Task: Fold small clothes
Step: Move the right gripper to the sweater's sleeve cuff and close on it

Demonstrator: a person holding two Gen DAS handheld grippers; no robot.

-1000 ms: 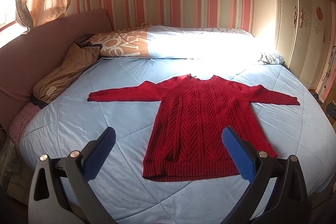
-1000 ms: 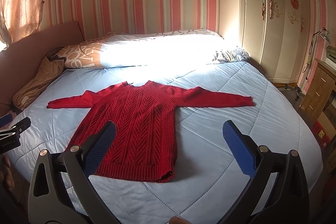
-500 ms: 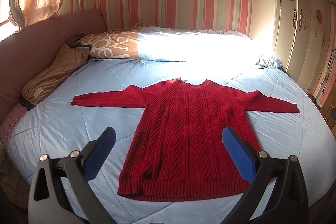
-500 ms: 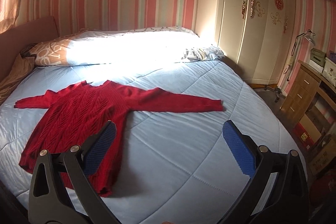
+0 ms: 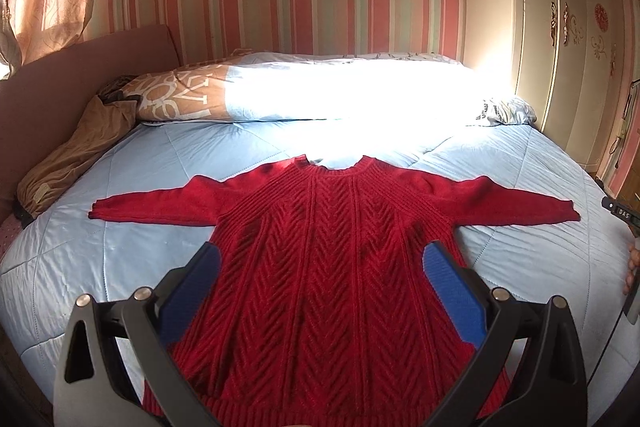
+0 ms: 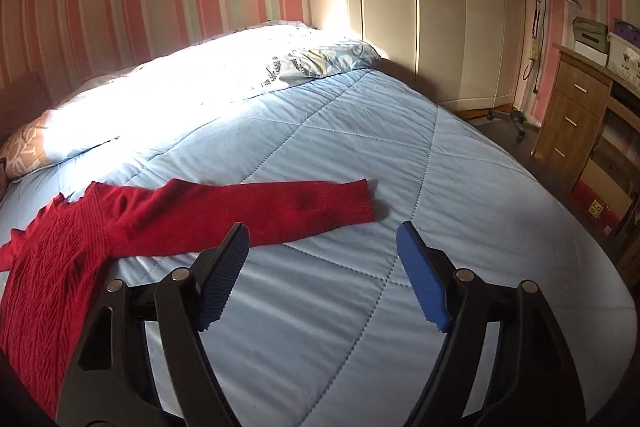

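A red cable-knit sweater (image 5: 328, 267) lies flat on the light blue quilt (image 5: 120, 251), front up, both sleeves stretched out sideways. My left gripper (image 5: 322, 263) hovers over the sweater's body, open, with nothing between its blue pads. In the right wrist view the sweater's right sleeve (image 6: 248, 215) runs across the quilt (image 6: 400, 163), its cuff just beyond my right gripper (image 6: 322, 239). That gripper's jaws are closing, still wide apart, with only bare quilt between them. A hand and part of the right gripper (image 5: 630, 267) show at the left wrist view's right edge.
Pillows (image 5: 320, 95) lie along the bed's head under a striped wall. A brown garment (image 5: 72, 155) is bunched by the pink headboard on the left. A cream wardrobe (image 6: 440, 7), a wooden drawer unit (image 6: 572, 115) and a lamp stand beyond the bed's right side.
Both grippers have moved in and down toward the bed. The right one swung right, from the sweater's body to its sleeve cuff, and its jaws have narrowed. The left stayed open over the body.
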